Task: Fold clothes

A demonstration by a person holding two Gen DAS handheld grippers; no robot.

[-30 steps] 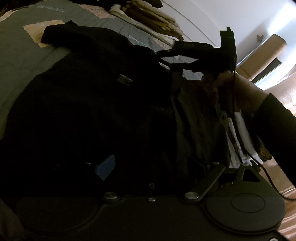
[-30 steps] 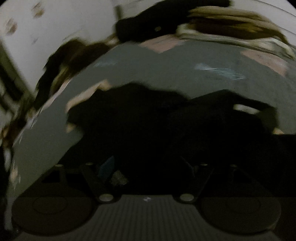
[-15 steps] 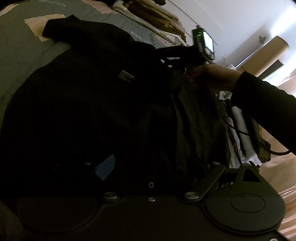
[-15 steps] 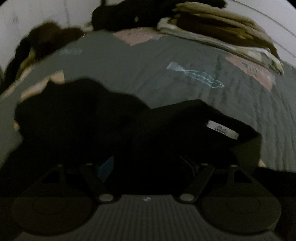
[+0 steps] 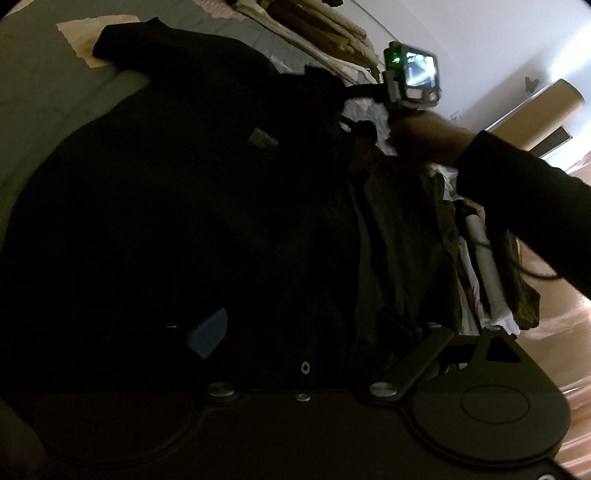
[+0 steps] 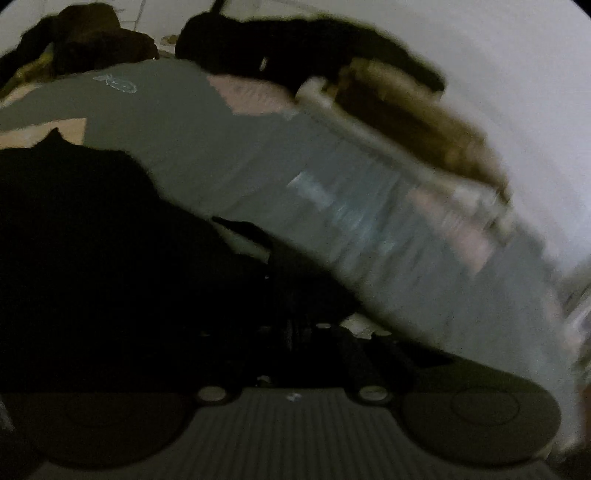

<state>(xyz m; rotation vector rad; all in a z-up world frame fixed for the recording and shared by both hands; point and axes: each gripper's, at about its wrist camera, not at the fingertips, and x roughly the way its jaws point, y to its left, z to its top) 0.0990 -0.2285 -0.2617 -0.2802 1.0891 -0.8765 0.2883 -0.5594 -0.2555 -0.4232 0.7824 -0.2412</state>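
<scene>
Shirt (image 5: 184,184) (black) lies under both grippers: left (image 5: 295,332) gaping, right (image 6: 295,325) just closed, seemingly on it.

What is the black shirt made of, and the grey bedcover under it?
The black shirt looks like soft matte woven cloth: it creases, with buttons down the front. The grey bedcover looks like quilted fabric, dull, with printed patches; blur leaves the stitching unsure.

Black garment (image 5: 184,192) with a small grey label (image 5: 263,138). Bedspread (image 6: 229,155) grey-green, with pale pink and cream patches. Beyond the garment, a folded stack (image 5: 325,29) in cream and tan.
</scene>
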